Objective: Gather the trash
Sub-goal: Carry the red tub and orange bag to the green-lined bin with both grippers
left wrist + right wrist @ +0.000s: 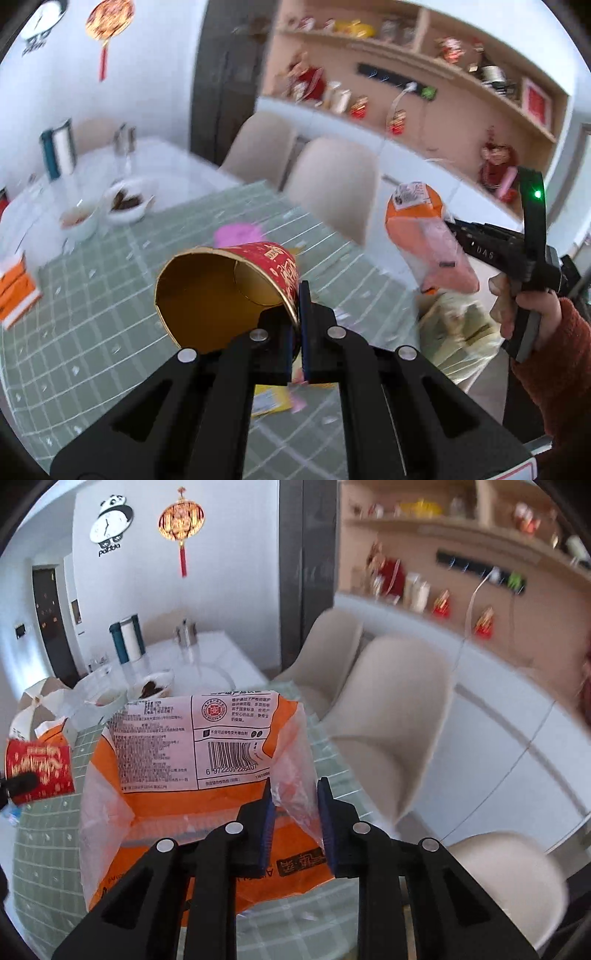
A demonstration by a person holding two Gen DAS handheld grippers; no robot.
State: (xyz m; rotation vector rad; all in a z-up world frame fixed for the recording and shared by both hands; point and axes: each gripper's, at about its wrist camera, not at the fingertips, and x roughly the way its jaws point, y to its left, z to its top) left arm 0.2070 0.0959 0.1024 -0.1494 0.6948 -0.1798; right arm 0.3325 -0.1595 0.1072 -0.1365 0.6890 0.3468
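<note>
My left gripper is shut on the rim of a red paper cup with a gold inside, which lies tilted on its side above the table. The cup also shows at the far left of the right wrist view. My right gripper is shut on the clear edge of an orange plastic package with a white printed label and barcode. In the left wrist view that package hangs in the air from the right gripper, held by a hand in a rust-red sleeve.
A green grid mat covers the table. On it lie a pink scrap, a yellow wrapper and an orange box. Two white bowls stand further back. Beige chairs line the far side; a clear bag sits right.
</note>
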